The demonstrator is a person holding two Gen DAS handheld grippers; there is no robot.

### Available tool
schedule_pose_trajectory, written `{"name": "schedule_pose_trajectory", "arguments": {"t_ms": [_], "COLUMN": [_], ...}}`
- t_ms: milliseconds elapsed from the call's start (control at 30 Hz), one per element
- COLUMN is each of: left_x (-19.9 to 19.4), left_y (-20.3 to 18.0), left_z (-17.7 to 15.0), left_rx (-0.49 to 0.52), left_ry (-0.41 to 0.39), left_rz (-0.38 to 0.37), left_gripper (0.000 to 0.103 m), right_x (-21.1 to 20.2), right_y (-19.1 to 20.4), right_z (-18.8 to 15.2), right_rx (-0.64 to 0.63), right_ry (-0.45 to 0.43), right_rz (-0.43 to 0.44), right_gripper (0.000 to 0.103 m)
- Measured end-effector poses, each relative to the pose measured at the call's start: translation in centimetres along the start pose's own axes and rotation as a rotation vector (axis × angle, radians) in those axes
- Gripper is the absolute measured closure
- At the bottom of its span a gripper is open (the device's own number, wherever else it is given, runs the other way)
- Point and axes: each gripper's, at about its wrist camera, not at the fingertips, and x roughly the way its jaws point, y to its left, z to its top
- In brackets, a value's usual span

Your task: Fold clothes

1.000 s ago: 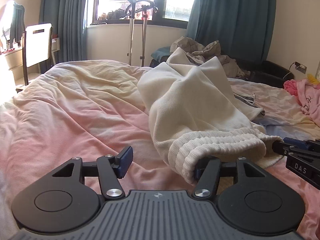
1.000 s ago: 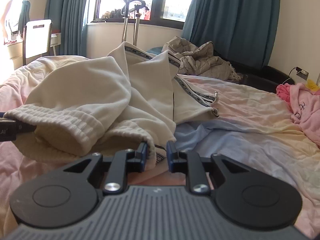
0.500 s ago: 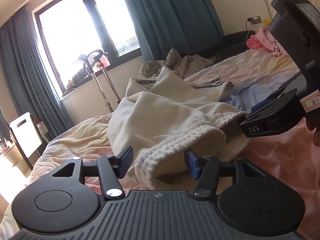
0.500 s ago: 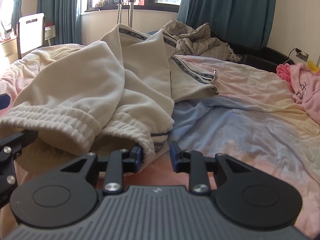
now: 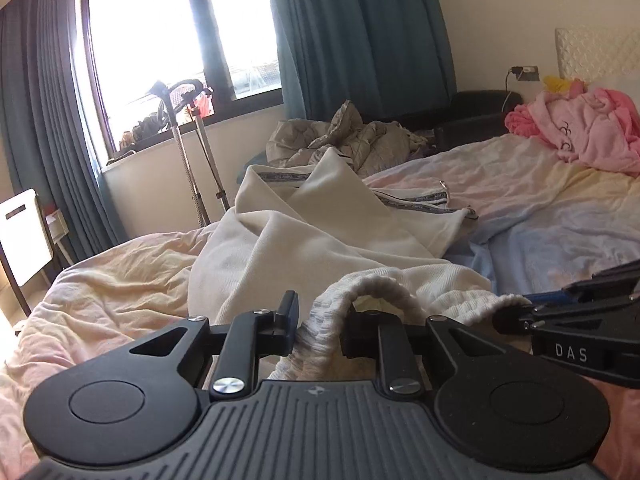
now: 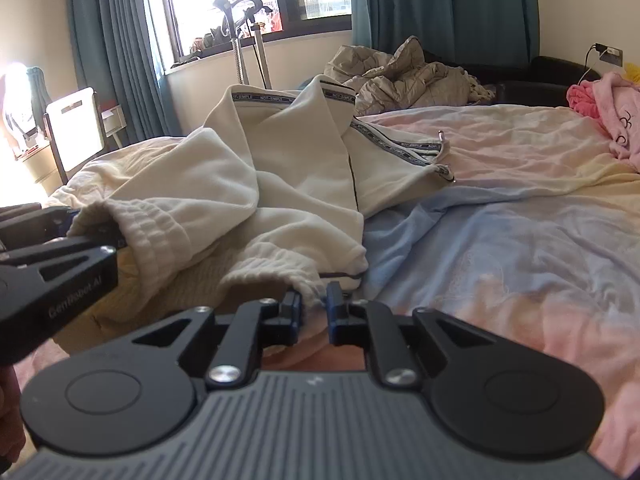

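A cream hoodie (image 5: 320,240) with a ribbed hem and striped trim lies crumpled on the bed; it also shows in the right wrist view (image 6: 280,184). My left gripper (image 5: 320,320) is shut on the ribbed hem (image 5: 372,288) and holds it a little above the sheet. My right gripper (image 6: 314,308) is shut on the hem's other corner (image 6: 280,272). The right gripper also shows in the left wrist view (image 5: 560,312), and the left gripper in the right wrist view (image 6: 72,224).
The bed (image 6: 520,220) has a pink, blue and yellow sheet. A pink garment (image 5: 580,132) lies at the far right. A grey quilt (image 6: 400,76) is heaped beyond the bed. A white chair (image 6: 76,128) and a garment steamer (image 6: 244,48) stand by the window.
My left gripper has closed on the ribbed hem, which lay between its open fingers. My right gripper has tightened on the hem's other corner. Both views have shifted.
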Motion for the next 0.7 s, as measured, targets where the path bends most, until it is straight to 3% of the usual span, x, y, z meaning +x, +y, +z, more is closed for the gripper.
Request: {"name": "schedule_pose_trajectory", "arguments": {"t_ms": [133, 233, 367, 500, 700], "left_x": [-0.4, 0.1, 1.1, 1.6, 0.6], "left_y": [8.0, 13.5, 16.2, 17.2, 17.1], "left_z": [1.1, -0.7, -3.8, -5.8, -6.9], "left_rx": [-0.431, -0.725, -0.782, -0.842, -0.815], "left_ry": [0.017, 0.064, 0.162, 0.239, 0.292], "left_rz": [0.001, 0.044, 0.156, 0.199, 0.283], "left_gripper": [0.085, 0.085, 0.085, 0.083, 0.082], "right_x": [-0.7, -0.7, -0.1, 0.0, -0.4], "right_y": [0.2, 0.2, 1.3, 2.6, 3.7], "right_z": [0.1, -0.2, -0.8, -1.4, -1.5], "right_rx": [-0.013, -0.026, -0.053, -0.139, -0.235], "right_ry": [-0.022, 0.002, 0.045, 0.041, -0.006], "right_rz": [0.004, 0.002, 0.013, -0.014, -0.038], "right_gripper": [0.090, 0.091, 0.090, 0.089, 0.088]}}
